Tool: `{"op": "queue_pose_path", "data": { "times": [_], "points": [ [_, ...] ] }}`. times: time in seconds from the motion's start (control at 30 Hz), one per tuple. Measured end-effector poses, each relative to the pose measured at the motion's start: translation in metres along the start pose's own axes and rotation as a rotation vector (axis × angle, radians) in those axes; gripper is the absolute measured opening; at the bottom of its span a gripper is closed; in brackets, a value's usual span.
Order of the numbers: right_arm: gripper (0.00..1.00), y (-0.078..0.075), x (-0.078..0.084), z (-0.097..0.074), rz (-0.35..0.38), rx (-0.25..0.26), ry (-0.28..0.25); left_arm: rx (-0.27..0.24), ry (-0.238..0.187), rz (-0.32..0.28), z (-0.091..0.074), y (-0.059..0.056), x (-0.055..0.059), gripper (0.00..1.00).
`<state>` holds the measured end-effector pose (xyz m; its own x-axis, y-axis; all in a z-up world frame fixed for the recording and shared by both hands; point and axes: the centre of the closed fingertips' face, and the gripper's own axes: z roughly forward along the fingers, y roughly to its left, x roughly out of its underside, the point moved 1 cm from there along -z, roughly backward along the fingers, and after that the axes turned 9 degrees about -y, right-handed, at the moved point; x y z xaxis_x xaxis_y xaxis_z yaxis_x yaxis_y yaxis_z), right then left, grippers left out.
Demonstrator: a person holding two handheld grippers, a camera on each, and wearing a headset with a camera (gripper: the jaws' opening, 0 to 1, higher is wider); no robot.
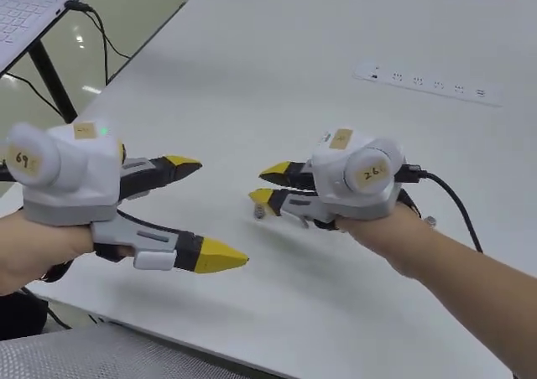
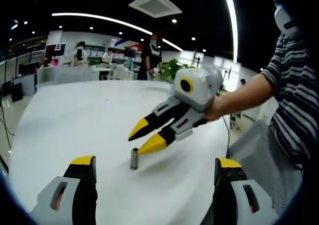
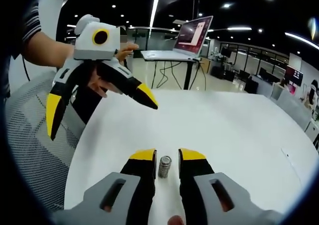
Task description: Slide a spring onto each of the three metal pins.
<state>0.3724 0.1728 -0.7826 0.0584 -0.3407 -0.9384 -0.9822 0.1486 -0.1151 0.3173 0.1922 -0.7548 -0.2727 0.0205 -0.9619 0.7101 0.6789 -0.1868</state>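
A small metal spring (image 3: 164, 166) stands upright on the white table (image 1: 277, 77). It sits just ahead of my right gripper (image 3: 168, 155), in the gap between its yellow tips, and neither tip touches it. The jaws are a little apart, so this gripper is open. In the head view the spring (image 1: 260, 213) lies just below the right gripper (image 1: 263, 185). In the left gripper view the spring (image 2: 133, 158) stands under the right gripper's (image 2: 141, 140) lower tip. My left gripper (image 1: 211, 211) is wide open and empty, a short way left of the spring, and points toward it.
A white power strip (image 1: 428, 84) lies at the far right of the table. A black cable (image 1: 457, 207) trails from the right gripper. A laptop (image 1: 25, 6) sits on a stand off the table's far left. The near table edge (image 1: 168, 333) is close below the left gripper.
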Motion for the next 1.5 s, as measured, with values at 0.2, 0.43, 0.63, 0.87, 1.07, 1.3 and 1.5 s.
{"op": "queue_pose_path", "data": {
  "times": [0.2, 0.43, 0.63, 0.87, 1.07, 1.3, 1.5],
  "points": [
    [0.22, -0.004, -0.002, -0.028, 0.064, 0.039, -0.041, 0.011, 0.001, 0.011, 0.009, -0.002, -0.005, 0.96],
    [0.32, -0.006, 0.006, -0.057, 0.112, 0.087, -0.056, 0.023, 0.002, 0.024, 0.018, -0.006, -0.009, 0.95],
    [0.41, -0.005, 0.006, -0.077, 0.141, 0.119, -0.081, 0.026, -0.009, 0.031, 0.023, -0.007, -0.014, 0.96],
    [0.52, -0.007, 0.009, -0.112, 0.166, 0.178, -0.106, 0.023, -0.015, 0.035, 0.024, -0.008, -0.016, 0.96],
    [0.62, -0.010, 0.019, -0.142, 0.203, 0.247, -0.128, 0.028, -0.018, 0.027, 0.026, -0.013, -0.012, 0.97],
    [0.77, -0.004, 0.038, -0.171, 0.242, 0.301, -0.125, 0.010, -0.023, 0.031, 0.025, -0.012, -0.013, 0.98],
    [0.89, 0.003, 0.050, -0.193, 0.292, 0.355, -0.152, -0.002, -0.021, 0.035, 0.020, -0.012, -0.014, 0.98]
  ]
}}
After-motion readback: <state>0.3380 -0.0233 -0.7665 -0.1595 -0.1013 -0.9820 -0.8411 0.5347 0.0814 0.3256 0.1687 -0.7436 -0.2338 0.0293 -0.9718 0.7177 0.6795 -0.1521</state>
